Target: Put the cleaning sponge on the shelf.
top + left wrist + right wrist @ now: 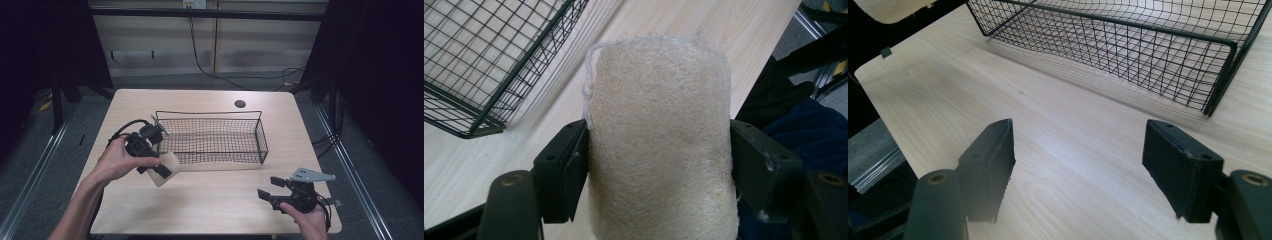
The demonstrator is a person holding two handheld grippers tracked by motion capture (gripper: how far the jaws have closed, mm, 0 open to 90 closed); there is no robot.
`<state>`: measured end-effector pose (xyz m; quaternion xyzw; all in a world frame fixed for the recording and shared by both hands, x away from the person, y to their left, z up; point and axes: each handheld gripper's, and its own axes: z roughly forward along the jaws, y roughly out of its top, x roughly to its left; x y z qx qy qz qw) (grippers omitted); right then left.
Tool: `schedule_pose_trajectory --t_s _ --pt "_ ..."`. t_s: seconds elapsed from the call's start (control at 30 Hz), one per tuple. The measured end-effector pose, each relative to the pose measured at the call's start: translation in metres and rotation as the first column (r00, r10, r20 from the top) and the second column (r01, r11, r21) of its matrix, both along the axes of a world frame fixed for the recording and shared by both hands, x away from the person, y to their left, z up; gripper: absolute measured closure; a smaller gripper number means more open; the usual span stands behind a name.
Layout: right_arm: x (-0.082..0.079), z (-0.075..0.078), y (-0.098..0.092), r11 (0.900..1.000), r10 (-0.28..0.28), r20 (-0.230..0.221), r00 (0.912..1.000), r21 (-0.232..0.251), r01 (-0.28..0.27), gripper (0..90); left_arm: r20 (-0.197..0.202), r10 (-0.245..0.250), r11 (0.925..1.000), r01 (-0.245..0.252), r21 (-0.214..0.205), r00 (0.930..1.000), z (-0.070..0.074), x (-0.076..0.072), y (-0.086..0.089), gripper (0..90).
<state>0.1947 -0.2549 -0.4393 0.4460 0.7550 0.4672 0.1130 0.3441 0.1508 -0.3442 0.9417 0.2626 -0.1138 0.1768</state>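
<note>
At the table's left near side, the left gripper (161,170) clamps a pale loofah pad (659,135) between its jaws, lifted just beside the wire basket's (262,131) near left corner. Further right, by the near edge, the right gripper (270,189) rests with jaws wide apart, holding nothing.

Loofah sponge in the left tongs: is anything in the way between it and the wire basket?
Nothing visible. The loofah sponge sits clamped in the left tongs, just outside the near-left corner of the wire basket. The basket looks empty; its wall is the one thing to lift over.
</note>
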Motion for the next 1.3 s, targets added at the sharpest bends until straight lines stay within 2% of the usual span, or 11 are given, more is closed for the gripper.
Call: schedule_pose_trajectory --t_s 0.17,0.23,0.33,0.5,0.7,0.77,0.83,0.9,1.13,1.3 --pt "0.0 0.0 -0.001 1.0 -0.002 0.0 1.0 0.002 0.002 29.3 0.004 0.011 0.9999 -0.011 0.004 0.9999 0.007 0.007 -0.003 29.2" --pt "0.0 0.0 -0.001 1.0 -0.003 0.001 1.0 0.003 0.003 29.3 0.011 0.016 0.9996 -0.016 0.023 0.9998 0.008 0.011 -0.005 29.3" --pt "-0.001 0.0 0.0 1.0 0.0 -0.002 1.0 0.004 0.0 29.3 0.005 0.026 0.9996 -0.026 0.014 0.9997 0.011 0.016 -0.007 29.2" --pt "0.0 0.0 0.0 1.0 0.003 -0.001 1.0 0.006 -0.003 29.3 0.02 0.039 0.9991 -0.039 0.019 0.9991 0.021 0.024 -0.012 29.3" --pt "-0.001 0.0 0.0 1.0 0.005 -0.003 1.0 0.008 -0.005 29.3 0.028 0.041 0.9985 -0.042 0.036 0.9988 0.029 0.033 -0.018 29.3" --pt "-0.001 0.0 0.0 1.0 0.005 -0.003 1.0 0.008 -0.005 29.3 0.029 0.041 0.9981 -0.042 0.045 0.9988 0.03 0.037 -0.021 29.3" --pt "-0.001 0.0 0.0 0.9999 0.005 -0.003 1.0 0.009 -0.005 29.3 0.035 0.065 0.9966 -0.067 0.049 0.9973 0.031 0.039 -0.024 29.3" --pt "-0.001 0.0 0.0 0.9999 0.006 -0.001 1.0 0.009 -0.006 29.3 0.042 0.053 0.9955 -0.056 0.076 0.9977 0.031 0.039 -0.028 29.4" --pt "-0.001 0.001 0.0 0.9999 0.008 0.003 1.0 0.01 -0.008 29.3 0.043 0.066 0.9951 -0.069 0.071 0.9969 0.031 0.046 -0.034 29.3" --pt "-0.001 0.001 0.0 0.9999 0.008 0.0 1.0 0.011 -0.008 29.3 0.044 0.052 0.9943 -0.056 0.091 0.9977 0.03 0.054 -0.041 29.4"
